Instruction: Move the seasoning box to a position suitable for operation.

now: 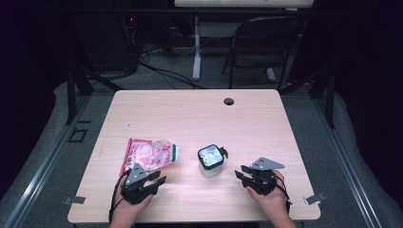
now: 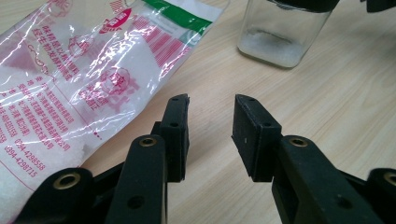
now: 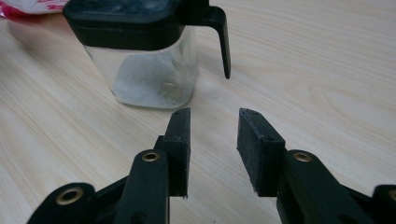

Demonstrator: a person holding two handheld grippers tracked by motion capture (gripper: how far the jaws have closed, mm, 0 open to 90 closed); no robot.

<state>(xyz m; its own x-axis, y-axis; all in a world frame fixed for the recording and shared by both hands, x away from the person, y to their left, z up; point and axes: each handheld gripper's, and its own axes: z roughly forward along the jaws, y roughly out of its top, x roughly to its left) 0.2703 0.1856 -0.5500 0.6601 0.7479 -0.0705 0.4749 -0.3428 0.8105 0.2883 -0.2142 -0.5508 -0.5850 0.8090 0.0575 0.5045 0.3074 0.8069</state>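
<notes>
A clear plastic bag (image 1: pixel 147 154) with red print and a green strip, holding white grains, lies flat on the left half of the table; the left gripper view shows the bag (image 2: pixel 70 93) up close. A square glass jar (image 1: pixel 210 161) with a black lid and side clip stands in the middle; the jar (image 3: pixel 149 70) has a little white powder at its bottom. My left gripper (image 1: pixel 158 178) rests open just below the bag, nothing between its jaws. My right gripper (image 1: pixel 241 172) sits open to the right of the jar, also with nothing between its jaws.
The wooden table (image 1: pixel 199 118) has a round cable hole (image 1: pixel 229 101) near its far edge. A dark folding chair (image 1: pixel 266 42) and a white desk leg (image 1: pixel 196 47) stand beyond the table on the grey floor.
</notes>
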